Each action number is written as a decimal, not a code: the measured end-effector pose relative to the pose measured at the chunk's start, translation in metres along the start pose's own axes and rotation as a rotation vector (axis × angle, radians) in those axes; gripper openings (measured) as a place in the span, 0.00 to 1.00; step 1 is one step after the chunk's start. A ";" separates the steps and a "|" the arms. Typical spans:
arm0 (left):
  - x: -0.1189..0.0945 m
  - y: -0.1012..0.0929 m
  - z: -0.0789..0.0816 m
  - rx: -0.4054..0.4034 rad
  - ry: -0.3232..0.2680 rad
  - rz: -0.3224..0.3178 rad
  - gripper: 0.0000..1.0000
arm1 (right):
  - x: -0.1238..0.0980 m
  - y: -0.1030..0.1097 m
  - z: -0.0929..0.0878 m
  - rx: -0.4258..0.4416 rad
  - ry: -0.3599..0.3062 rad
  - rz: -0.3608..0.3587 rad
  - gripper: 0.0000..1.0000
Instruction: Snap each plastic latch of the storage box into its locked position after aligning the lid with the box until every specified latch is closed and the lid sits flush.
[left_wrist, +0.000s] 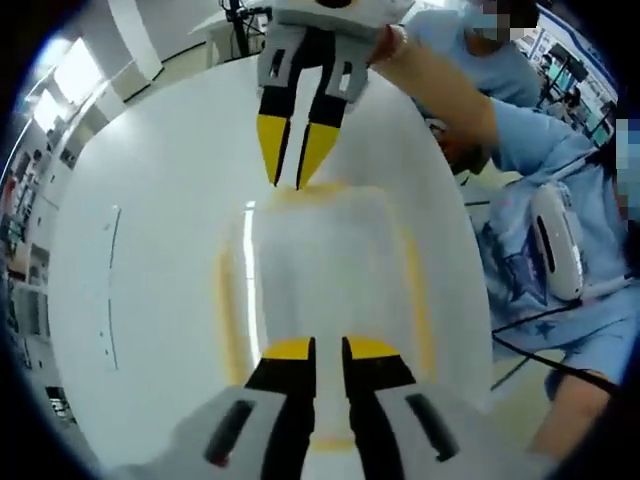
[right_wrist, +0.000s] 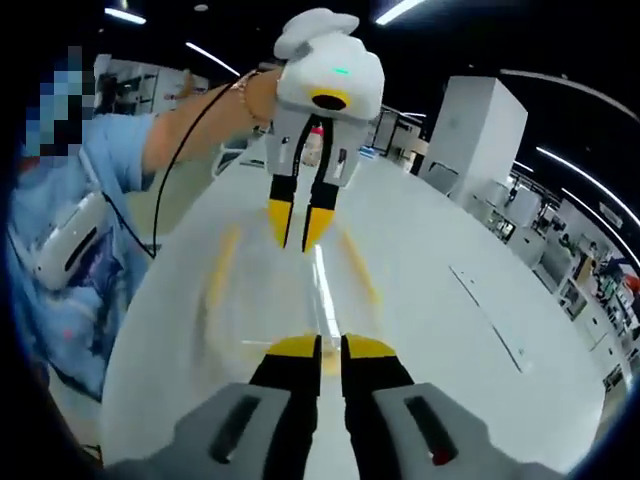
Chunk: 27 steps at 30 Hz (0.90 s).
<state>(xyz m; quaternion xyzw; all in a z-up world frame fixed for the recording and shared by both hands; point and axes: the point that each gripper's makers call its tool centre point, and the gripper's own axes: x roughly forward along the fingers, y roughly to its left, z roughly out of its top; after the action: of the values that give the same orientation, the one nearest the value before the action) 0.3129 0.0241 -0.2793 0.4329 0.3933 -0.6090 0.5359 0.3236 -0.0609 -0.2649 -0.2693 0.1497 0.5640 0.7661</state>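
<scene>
A translucent storage box (left_wrist: 330, 265) with yellow trim lies on the white table (left_wrist: 150, 250), its lid on; motion blurs it. My left gripper (left_wrist: 329, 349) is at the box's near end, its yellow-tipped jaws close together with nothing visible between them. My right gripper (left_wrist: 289, 184) comes in from the top, jaws nearly together, tips down at the far yellow edge. In the right gripper view the box (right_wrist: 285, 295) lies between my right gripper (right_wrist: 331, 348) and the left gripper (right_wrist: 294, 240) facing it. The latches are too blurred to make out.
A person in light blue clothes (left_wrist: 540, 150) sits along the table's right side, a white device (left_wrist: 556, 240) in the lap. A thin seam (right_wrist: 490, 315) marks the tabletop. A white cabinet (right_wrist: 470, 125) and shelving stand beyond the table.
</scene>
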 end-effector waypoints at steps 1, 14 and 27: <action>0.001 0.002 -0.001 -0.015 0.004 0.007 0.06 | 0.002 0.000 0.001 -0.008 0.002 0.003 0.07; 0.006 0.005 0.001 -0.052 0.066 0.028 0.00 | 0.018 0.008 0.008 -0.077 -0.012 0.032 0.00; 0.008 0.004 0.001 -0.063 0.128 0.026 0.00 | 0.004 0.009 -0.004 0.007 -0.127 -0.027 0.00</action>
<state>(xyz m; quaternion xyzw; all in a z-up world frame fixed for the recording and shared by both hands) 0.3167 0.0200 -0.2864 0.4589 0.4401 -0.5602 0.5309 0.3172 -0.0579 -0.2727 -0.2323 0.0993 0.5692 0.7824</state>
